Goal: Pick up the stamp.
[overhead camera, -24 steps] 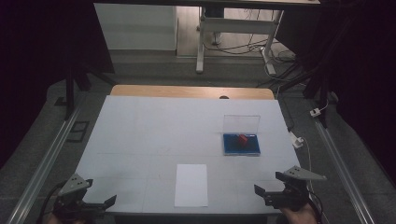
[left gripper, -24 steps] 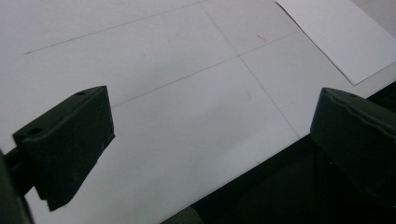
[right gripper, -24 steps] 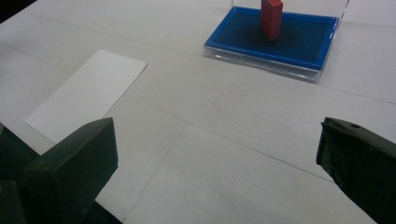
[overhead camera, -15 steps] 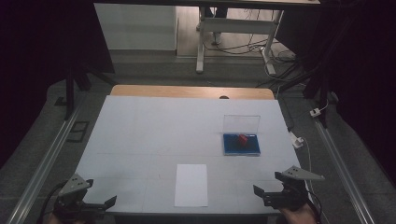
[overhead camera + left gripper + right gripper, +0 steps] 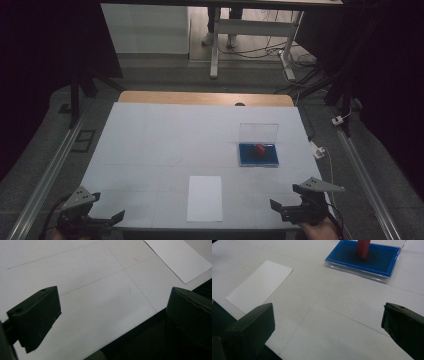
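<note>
A white sheet of paper [image 5: 205, 198] lies flat near the table's front edge, between the two grippers. To the right and farther back sits a blue pad in a clear case [image 5: 258, 156] with a small red block [image 5: 260, 149] standing on it; its clear lid [image 5: 258, 133] stands upright behind. My left gripper [image 5: 107, 220] hovers open at the front left corner, nothing between its jaws [image 5: 115, 305]. My right gripper [image 5: 282, 207] is open at the front right, empty [image 5: 329, 320], facing the paper [image 5: 259, 287], the blue pad [image 5: 372, 260] and the red block [image 5: 363, 247].
The white table top [image 5: 165, 140] carries faint grid lines and has a wooden strip [image 5: 200, 98] along its far edge. Metal rails [image 5: 45, 175] run down both sides. A white plug and cable [image 5: 318, 150] lie off the right edge.
</note>
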`<state>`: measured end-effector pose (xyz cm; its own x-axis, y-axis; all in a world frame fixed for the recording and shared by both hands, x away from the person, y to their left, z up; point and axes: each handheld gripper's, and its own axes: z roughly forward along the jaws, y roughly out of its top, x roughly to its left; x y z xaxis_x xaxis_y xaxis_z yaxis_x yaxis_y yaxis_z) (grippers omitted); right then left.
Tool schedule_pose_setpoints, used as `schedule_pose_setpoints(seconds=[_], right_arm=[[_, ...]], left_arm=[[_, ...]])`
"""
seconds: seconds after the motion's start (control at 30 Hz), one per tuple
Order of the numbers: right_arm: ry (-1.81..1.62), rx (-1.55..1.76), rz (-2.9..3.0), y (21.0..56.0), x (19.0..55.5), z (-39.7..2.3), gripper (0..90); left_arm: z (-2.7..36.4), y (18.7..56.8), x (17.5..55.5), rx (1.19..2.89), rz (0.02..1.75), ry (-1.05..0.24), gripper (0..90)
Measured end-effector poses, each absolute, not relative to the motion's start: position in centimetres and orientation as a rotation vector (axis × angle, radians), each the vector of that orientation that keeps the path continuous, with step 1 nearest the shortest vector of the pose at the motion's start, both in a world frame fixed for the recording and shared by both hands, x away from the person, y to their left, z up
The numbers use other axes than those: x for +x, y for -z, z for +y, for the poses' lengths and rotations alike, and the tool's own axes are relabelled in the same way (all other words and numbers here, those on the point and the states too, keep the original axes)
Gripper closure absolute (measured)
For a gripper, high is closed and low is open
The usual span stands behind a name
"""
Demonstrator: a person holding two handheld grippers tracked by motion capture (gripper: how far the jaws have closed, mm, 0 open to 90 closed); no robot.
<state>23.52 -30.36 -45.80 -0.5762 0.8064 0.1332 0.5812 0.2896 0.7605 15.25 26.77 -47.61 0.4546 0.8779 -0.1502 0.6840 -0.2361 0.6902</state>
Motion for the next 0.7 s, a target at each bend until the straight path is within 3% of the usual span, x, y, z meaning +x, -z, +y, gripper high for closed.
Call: schedule_pose_setpoints(seconds=[0.7], right_arm=[[-1.146,1.176,2.307,44.7,24.7,-29.3,0.0]], left_arm=[[26.6,47.7,15.3,2.016,1.296,-0.345,0.0]])
